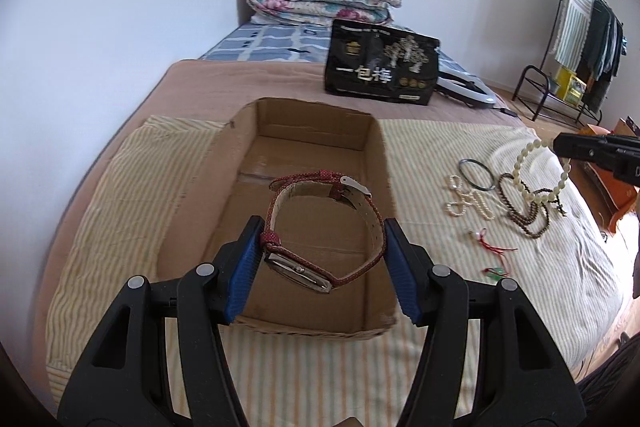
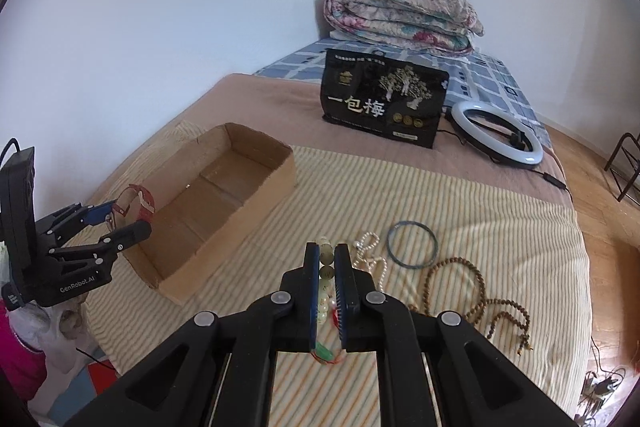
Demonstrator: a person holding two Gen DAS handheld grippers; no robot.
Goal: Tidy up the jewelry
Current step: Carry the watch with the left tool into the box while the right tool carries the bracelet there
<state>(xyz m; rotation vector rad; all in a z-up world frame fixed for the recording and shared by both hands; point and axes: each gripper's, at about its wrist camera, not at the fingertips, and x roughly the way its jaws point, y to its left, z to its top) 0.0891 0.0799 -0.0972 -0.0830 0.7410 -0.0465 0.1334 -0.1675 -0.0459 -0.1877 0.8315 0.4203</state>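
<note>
My left gripper (image 1: 322,239) is shut on a red-strapped watch (image 1: 316,227) and holds it above the open cardboard box (image 1: 192,203); the pads press the strap loop from both sides. My right gripper (image 2: 326,259) is shut on a pale bead bracelet (image 2: 325,255), which hangs from it in the left wrist view (image 1: 540,173), lifted above the striped cloth. On the cloth lie a pearl strand (image 2: 370,251), a dark bangle (image 2: 412,245), a brown bead necklace (image 2: 468,291) and small red-corded charms (image 1: 490,241).
A black snack bag (image 2: 384,103) stands behind the box. A ring light (image 2: 498,133) lies at the bed's right edge. A folded floral quilt (image 2: 400,17) sits at the bed's head. A clothes rack (image 1: 580,39) stands beyond the bed.
</note>
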